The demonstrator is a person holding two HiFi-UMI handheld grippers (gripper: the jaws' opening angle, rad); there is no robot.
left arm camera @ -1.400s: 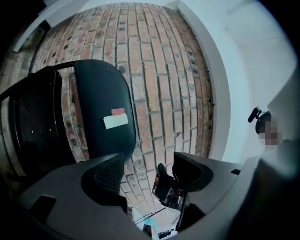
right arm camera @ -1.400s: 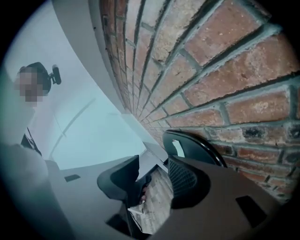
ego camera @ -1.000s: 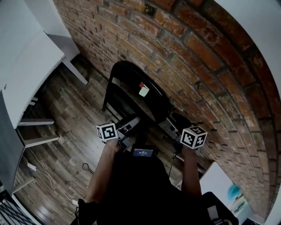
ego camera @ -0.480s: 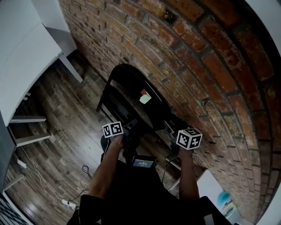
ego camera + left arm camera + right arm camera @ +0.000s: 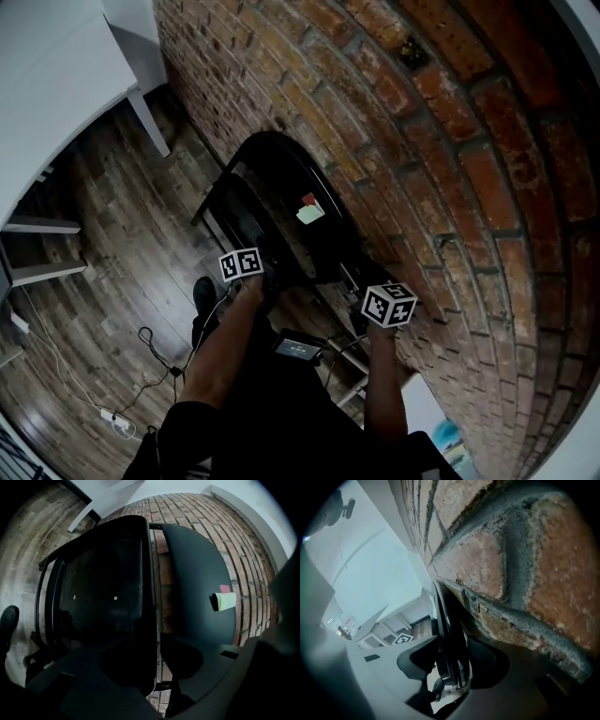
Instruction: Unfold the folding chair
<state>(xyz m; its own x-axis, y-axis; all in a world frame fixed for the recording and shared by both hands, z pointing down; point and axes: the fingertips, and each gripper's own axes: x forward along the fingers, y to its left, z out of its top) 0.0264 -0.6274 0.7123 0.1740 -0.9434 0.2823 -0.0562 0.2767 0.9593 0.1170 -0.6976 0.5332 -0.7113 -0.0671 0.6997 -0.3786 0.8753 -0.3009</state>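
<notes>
Folding chair stands folded at centre frame, leaning on the brick wall. Left gripper: jaws have just been closing and now clamp the seat edge, lower centre. Right gripper: jaws clenched on the chair's frame edge, just beside the brick.

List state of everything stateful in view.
chair: folded, standing against the wall, not yet opened.
left gripper: jaws just been closing, seat edge between them, pads look to be on it.
right gripper: shut on the chair's edge next to the wall.
notes: stuck to the chair's back, lower corner lifting.
</notes>
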